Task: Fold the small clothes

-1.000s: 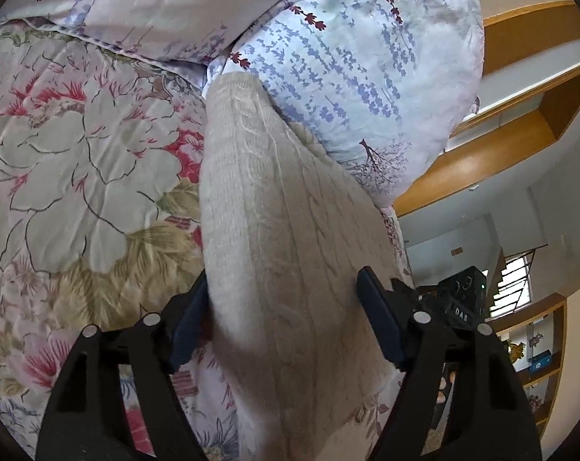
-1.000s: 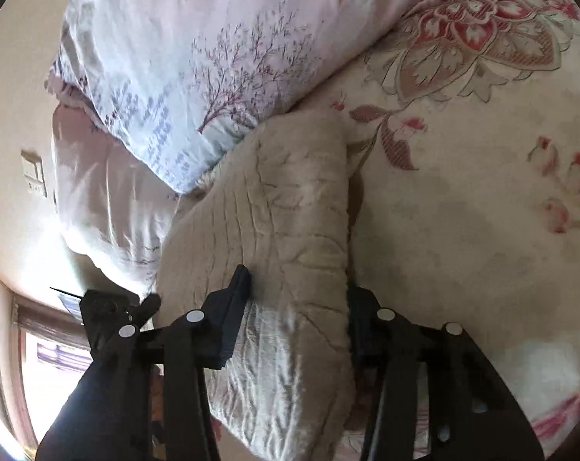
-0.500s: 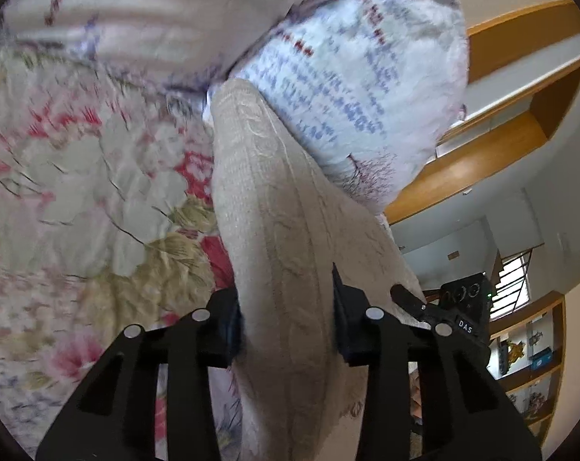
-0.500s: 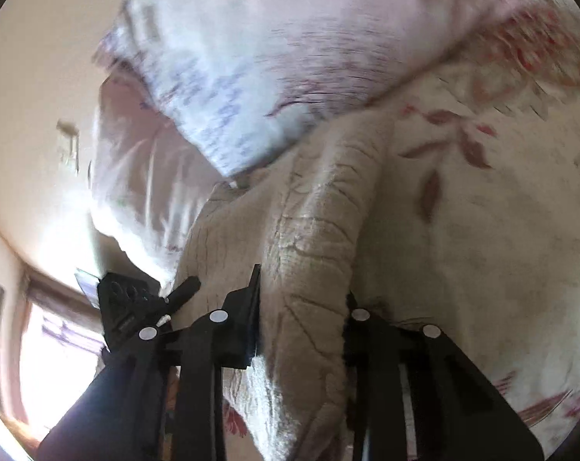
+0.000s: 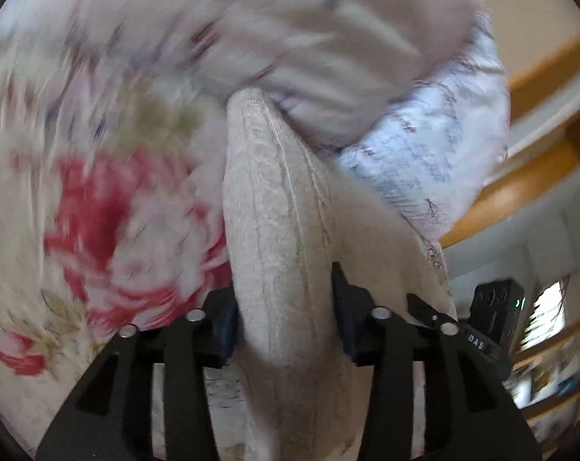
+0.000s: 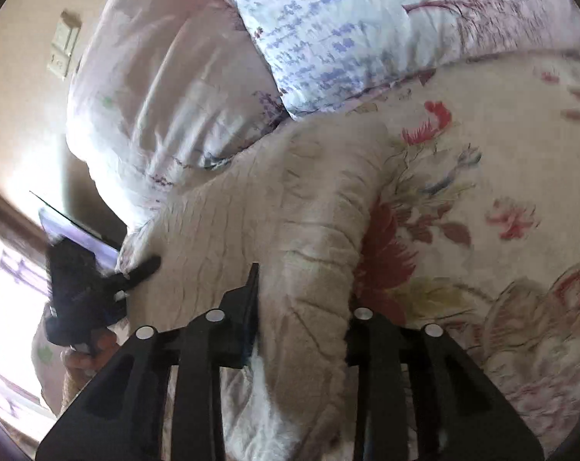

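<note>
A cream cable-knit garment (image 5: 274, 207) lies on a floral bedspread (image 5: 97, 199), its far end against the pillows. My left gripper (image 5: 284, 315) is shut on one edge of it, the fabric bunched between the jaws. My right gripper (image 6: 303, 307) is shut on the other edge of the same garment (image 6: 290, 199). The left gripper also shows in the right wrist view (image 6: 78, 284) at the garment's far side. The right gripper shows in the left wrist view (image 5: 482, 322) beyond the garment.
Two pale floral pillows (image 6: 328, 30) sit just behind the garment. The floral bedspread (image 6: 482, 192) extends to the right. A wall switch (image 6: 61, 50) and a bright window (image 6: 9, 288) are at the left. Wooden shelving (image 5: 539, 176) lies beyond the bed.
Both grippers have closed on the garment's edges, pinching the fabric into a narrow ridge. Both views have shifted, with motion blur in the left one.
</note>
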A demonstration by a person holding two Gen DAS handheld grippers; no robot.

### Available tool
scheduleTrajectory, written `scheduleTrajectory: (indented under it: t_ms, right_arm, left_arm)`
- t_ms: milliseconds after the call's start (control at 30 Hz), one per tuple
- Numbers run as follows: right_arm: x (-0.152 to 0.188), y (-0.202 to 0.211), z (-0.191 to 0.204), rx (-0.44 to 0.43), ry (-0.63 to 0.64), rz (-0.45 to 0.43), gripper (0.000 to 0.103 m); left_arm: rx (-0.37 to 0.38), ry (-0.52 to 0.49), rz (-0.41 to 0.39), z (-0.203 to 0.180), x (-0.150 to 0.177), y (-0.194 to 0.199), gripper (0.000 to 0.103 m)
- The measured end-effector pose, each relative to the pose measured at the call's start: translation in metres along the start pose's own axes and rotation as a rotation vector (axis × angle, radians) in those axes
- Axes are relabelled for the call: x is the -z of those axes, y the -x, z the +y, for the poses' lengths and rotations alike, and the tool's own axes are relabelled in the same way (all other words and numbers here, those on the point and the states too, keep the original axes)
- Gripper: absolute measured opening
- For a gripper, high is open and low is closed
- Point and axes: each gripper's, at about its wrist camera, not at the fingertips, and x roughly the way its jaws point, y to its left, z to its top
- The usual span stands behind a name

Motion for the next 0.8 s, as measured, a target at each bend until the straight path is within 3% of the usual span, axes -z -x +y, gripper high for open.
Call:
scheduleTrajectory:
  t_ms: [67, 167, 267, 333, 367, 400, 467, 567, 667, 800]
  right_arm:
    - [-0.003, 0.004, -0.003, -0.012, -0.029, 0.016, 0.033]
    - [-0.007, 0.018, -0.009, -0.024, -0.059, 0.003, 0.036]
    - [-0.008, 0.039, -0.015, -0.029, -0.065, -0.056, 0.036]
    - [-0.008, 0.043, -0.018, -0.023, -0.071, -0.07, 0.036]
    - [-0.007, 0.042, -0.018, -0.019, -0.065, -0.069, 0.035]
    - [-0.007, 0.039, -0.016, -0.014, -0.055, -0.066, 0.02]
    - [-0.006, 0.041, -0.007, 0.023, 0.006, -0.101, 0.012]
    - [-0.009, 0.044, 0.003, 0.085, 0.042, -0.153, 0.011]
    - [-0.01, 0.03, -0.003, 0.151, 0.022, -0.128, 0.01]
    - [-0.006, 0.018, -0.018, 0.174, -0.023, -0.09, 0.01]
  left_arm:
    - [0.004, -0.002, -0.002, 0.0, 0.0, 0.002, 0.048]
    - [-0.067, -0.091, -0.03, -0.016, 0.002, 0.011, 0.051]
    - [-0.143, -0.199, -0.112, -0.034, 0.009, 0.029, 0.052]
    - [-0.15, -0.26, -0.171, -0.044, 0.016, 0.043, 0.054]
    - [-0.146, -0.296, -0.193, -0.053, 0.019, 0.048, 0.056]
    - [-0.144, -0.335, -0.209, -0.063, 0.023, 0.05, 0.057]
    - [-0.143, -0.403, -0.211, -0.079, 0.029, 0.05, 0.06]
    - [-0.149, -0.478, -0.182, -0.096, 0.038, 0.04, 0.061]
    - [-0.193, -0.527, -0.148, -0.105, 0.045, 0.023, 0.061]
    - [-0.243, -0.564, -0.12, -0.106, 0.051, 0.006, 0.061]
